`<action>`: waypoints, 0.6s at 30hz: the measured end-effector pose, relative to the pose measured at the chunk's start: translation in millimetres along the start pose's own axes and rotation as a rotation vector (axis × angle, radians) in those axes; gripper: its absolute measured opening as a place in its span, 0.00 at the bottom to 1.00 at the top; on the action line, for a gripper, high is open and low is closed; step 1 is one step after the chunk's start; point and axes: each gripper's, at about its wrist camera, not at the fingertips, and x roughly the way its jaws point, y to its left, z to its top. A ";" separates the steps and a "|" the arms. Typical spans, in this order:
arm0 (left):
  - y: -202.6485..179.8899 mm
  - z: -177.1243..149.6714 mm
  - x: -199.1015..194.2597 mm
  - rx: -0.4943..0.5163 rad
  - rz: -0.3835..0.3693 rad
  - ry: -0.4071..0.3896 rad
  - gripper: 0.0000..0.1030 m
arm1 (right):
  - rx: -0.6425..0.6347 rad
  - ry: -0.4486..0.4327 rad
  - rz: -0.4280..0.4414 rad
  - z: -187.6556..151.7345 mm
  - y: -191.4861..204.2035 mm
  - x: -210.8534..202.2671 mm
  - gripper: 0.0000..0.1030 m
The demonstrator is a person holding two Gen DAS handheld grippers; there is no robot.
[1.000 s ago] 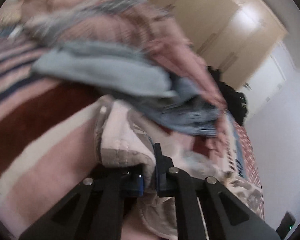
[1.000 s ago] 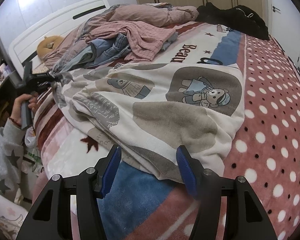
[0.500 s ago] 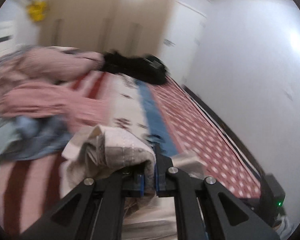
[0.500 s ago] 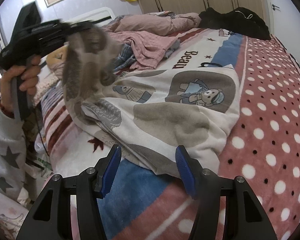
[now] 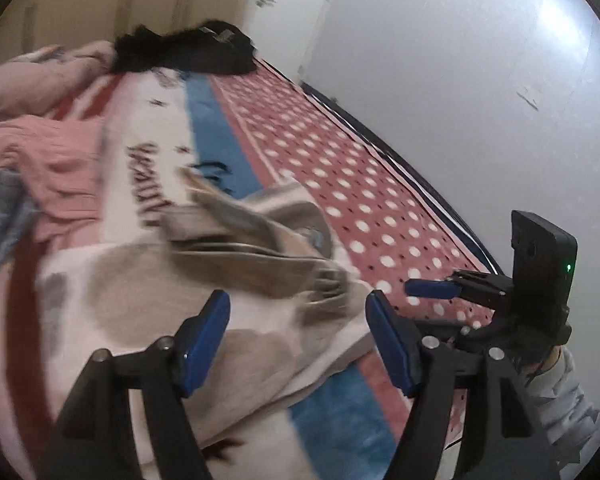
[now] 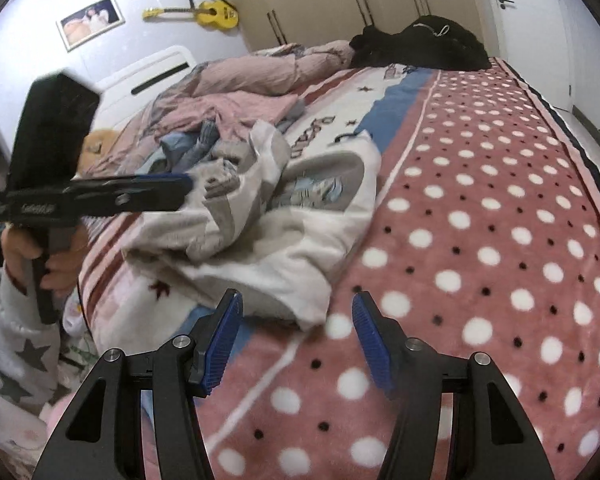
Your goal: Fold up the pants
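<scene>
Releasing is the step in hand: left claw (image 5: 298,334) opening now, blue pads (image 5: 204,338) apart, nothing pressed between them, only the cream fleece pants with grey bear prints (image 5: 236,280) seen below and beyond the tips. Seen also from the right wrist view, left claw (image 6: 168,188) held above the heap by a hand (image 6: 48,252) in a grey sleeve with stars.

Lying on the pink blanket with white dots and a blue stripe (image 6: 500,240) that covers the bed, the pants (image 6: 300,240) rest near its front edge, one part thrown over the rest and bunched, not flat. So judged: first fold carried over, but loosely; layers wrinkled and edges not aligned.

Right claw (image 6: 296,340) standing half wide and empty, low over the blanket, with the near corner of the pants just in front of its tips, not touched. Same right claw (image 5: 432,289) seen from the side in the left wrist view, beside the pants' edge.

Beyond, well apart: a pile of pink and blue clothes (image 6: 228,120) and a black garment (image 6: 420,46) at the far end of the bed.

Next move calling, probably, for smoothing the thrown part flat, then taking the near edge with both claws and matching it to the far edge. Needing a low approach, so that only the pants are pinched and not the blanket under them.
</scene>
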 end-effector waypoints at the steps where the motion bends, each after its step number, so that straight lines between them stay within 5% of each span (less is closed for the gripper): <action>1: 9.2 -1.5 -10.9 -0.020 0.019 -0.017 0.68 | -0.004 -0.017 0.002 6.2 4.4 -1.2 0.52; 5: 50.1 -12.0 -34.7 -0.088 0.149 -0.053 0.69 | -0.029 -0.056 0.022 27.5 25.0 3.1 0.55; 10: 96.6 -42.0 -43.8 -0.175 0.215 -0.049 0.69 | -0.071 -0.052 -0.037 59.5 56.5 36.8 0.63; 17: 121.5 -75.6 -26.8 -0.213 0.210 -0.008 0.69 | -0.108 0.048 -0.182 84.0 64.8 107.3 0.63; 18: 123.1 -78.2 -23.8 -0.214 0.204 -0.006 0.69 | -0.101 0.056 -0.192 84.4 62.3 112.9 0.54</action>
